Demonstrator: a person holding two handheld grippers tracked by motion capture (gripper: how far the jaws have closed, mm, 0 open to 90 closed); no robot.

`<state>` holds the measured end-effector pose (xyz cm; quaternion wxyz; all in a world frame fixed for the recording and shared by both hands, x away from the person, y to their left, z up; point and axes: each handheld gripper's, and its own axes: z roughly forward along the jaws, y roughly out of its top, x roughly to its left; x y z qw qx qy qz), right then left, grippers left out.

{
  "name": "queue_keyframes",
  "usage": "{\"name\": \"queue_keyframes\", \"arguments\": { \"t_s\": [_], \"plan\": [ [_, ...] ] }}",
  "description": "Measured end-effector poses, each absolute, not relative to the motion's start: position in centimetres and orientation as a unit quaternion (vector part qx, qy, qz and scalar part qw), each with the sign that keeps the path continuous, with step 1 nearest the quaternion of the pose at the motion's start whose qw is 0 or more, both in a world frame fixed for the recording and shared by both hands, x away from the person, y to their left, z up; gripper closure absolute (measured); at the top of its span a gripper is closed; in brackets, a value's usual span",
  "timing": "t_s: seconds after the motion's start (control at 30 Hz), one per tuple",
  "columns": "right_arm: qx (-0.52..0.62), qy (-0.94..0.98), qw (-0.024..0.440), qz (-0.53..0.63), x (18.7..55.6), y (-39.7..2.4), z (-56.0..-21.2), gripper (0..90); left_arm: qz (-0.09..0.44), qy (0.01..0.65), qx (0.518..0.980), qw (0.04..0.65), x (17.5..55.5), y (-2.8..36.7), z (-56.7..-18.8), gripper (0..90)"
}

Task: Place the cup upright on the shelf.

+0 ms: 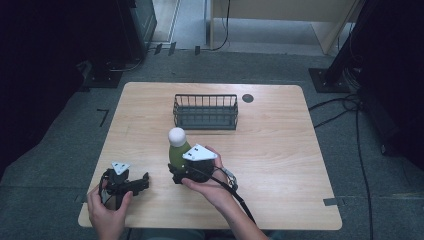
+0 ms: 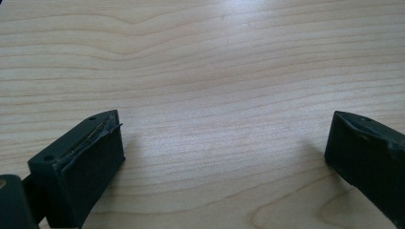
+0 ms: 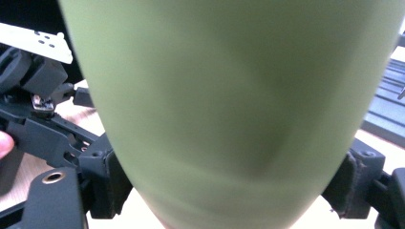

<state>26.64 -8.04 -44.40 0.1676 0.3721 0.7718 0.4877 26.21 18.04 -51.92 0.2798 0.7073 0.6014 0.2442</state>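
A green bottle (image 1: 178, 151) with a white round cap (image 1: 176, 135) stands upright near the middle of the wooden table (image 1: 280, 150). My right gripper (image 1: 177, 169) is shut on its lower body, held by a hand coming from the lower right. In the right gripper view the green bottle (image 3: 229, 86) is very close, with a black jaw pressed against each side of it. My left gripper (image 1: 142, 181) rests low at the table's front left, open, with only bare wood between its jaws (image 2: 224, 143).
A dark wire basket (image 1: 205, 112) stands empty behind the bottle, toward the far edge. A small dark round mark (image 1: 248, 98) lies to its right. Cables and dark equipment stand on the floor around the table.
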Motion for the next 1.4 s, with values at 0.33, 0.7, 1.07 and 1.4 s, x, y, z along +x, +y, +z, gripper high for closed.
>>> {"name": "queue_keyframes", "arguments": {
  "t_s": [0.33, 0.7, 1.07, 1.4],
  "plan": [
    [0.366, 0.774, 0.167, 0.488, 27.1, -9.0, -43.6, 19.8, 0.244, 0.602, 0.707, 0.280, 26.2, 18.0, -51.9, 0.0],
    [0.357, 0.772, 0.183, 0.493, 28.6, -10.9, -40.8, 20.0, 0.244, 0.601, 0.708, 0.279, 26.2, 18.1, -51.9, 0.0],
    [0.367, 0.760, 0.202, 0.496, 31.4, -12.6, -38.0, 20.1, 0.244, 0.601, 0.708, 0.278, 26.2, 18.1, -51.9, 0.0],
    [0.393, 0.741, 0.222, 0.497, 34.3, -14.3, -36.1, 20.1, 0.245, 0.602, 0.707, 0.279, 26.2, 18.0, -51.9, 0.0]
  ]
}}
